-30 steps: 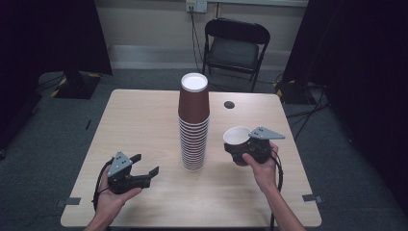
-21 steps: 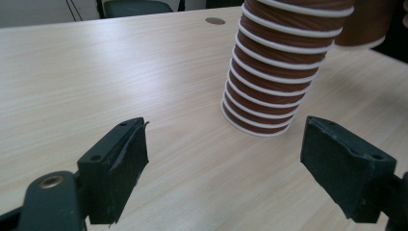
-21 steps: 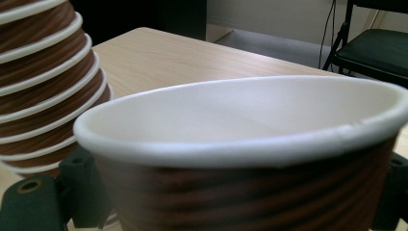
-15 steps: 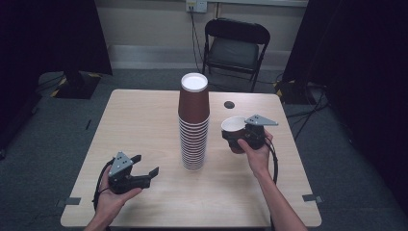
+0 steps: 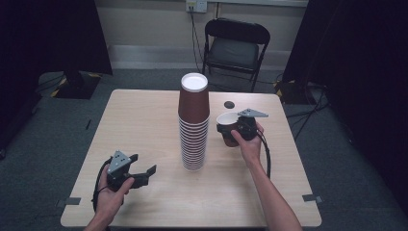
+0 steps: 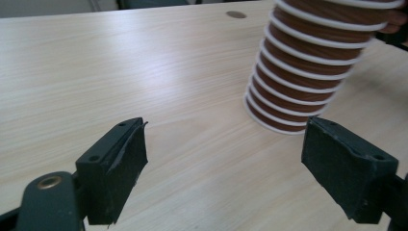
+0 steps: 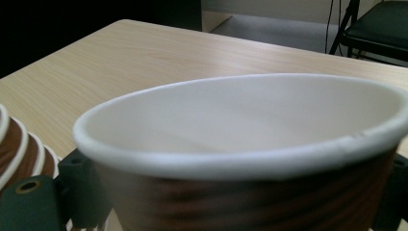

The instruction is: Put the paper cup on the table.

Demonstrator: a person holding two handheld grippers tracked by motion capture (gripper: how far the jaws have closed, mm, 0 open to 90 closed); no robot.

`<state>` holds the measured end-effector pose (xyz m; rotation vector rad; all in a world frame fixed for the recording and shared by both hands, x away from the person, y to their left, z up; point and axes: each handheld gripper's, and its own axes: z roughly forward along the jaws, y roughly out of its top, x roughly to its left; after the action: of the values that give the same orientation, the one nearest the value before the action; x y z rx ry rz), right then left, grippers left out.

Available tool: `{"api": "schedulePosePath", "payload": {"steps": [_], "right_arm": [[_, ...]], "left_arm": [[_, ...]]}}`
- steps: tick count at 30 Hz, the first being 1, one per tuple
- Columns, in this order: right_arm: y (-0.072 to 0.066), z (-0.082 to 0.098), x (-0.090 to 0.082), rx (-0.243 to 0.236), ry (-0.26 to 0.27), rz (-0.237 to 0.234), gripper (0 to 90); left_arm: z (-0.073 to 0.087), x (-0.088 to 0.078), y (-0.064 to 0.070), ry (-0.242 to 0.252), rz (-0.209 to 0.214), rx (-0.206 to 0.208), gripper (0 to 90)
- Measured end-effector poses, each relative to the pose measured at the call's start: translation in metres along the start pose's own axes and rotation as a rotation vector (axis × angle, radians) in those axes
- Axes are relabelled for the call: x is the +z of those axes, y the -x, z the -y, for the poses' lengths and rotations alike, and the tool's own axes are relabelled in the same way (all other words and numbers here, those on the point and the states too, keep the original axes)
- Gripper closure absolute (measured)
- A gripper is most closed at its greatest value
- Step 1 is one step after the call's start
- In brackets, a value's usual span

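Brown paper cup with white rim and pale inside (image 7: 250, 144) sits upright between the black jaws, wide open mouth up close, ribbed brown-and-white cup stack (image 7: 19, 144) peeking at left, light wooden table (image 7: 144, 53) beyond, black folding chair (image 7: 380, 29) top right

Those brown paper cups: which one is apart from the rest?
The single cup between the right gripper jaws, mouth up, right of the stack of cups. All others are nested together, mouths down.

Left gripper (image 5: 144, 174) agape, right gripper (image 5: 230, 131) seemingly clamped.
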<state>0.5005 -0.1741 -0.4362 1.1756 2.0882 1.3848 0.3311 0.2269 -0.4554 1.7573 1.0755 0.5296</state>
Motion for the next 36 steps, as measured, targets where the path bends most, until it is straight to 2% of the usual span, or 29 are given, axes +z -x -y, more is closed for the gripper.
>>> {"api": "schedulePosePath", "payload": {"steps": [4, 11, 14, 19, 21, 22, 24, 28, 36], "right_arm": [[0.0, 0.003, 0.007, 0.008, -0.008, 0.003, 8.9], [-0.003, 0.006, 0.016, -0.005, -0.01, 0.01, 8.8], [-0.004, 0.011, 0.017, -0.009, -0.013, 0.002, 8.8], [-0.004, 0.021, 0.012, -0.015, -0.006, 0.004, 8.7], [-0.002, 0.026, 0.008, -0.004, 0.015, 0.001, 8.8], [0.0, 0.029, 0.003, 0.011, 0.022, 0.0, 8.8], [0.0, 0.031, 0.001, 0.014, 0.024, -0.001, 8.8], [-0.002, 0.038, -0.01, 0.01, 0.011, -0.004, 8.7], [-0.008, 0.052, -0.017, -0.016, -0.009, 0.005, 9.0]], "left_arm": [[0.001, -0.001, -0.001, 0.006, -0.007, -0.015, 15.8], [0.002, -0.005, 0.003, 0.004, 0.003, 0.021, 15.8], [0.002, -0.005, 0.004, 0.004, 0.0, 0.024, 15.8], [0.002, -0.004, 0.004, 0.007, -0.008, 0.024, 15.8], [0.002, -0.004, 0.003, 0.006, -0.008, 0.023, 15.7], [0.002, -0.004, 0.003, 0.018, 0.008, 0.027, 15.7], [0.001, -0.004, 0.003, 0.024, 0.011, 0.034, 15.7], [0.0, -0.003, 0.006, 0.025, 0.022, 0.061, 15.7], [0.0, -0.004, 0.006, 0.032, 0.02, 0.054, 15.7]]}}
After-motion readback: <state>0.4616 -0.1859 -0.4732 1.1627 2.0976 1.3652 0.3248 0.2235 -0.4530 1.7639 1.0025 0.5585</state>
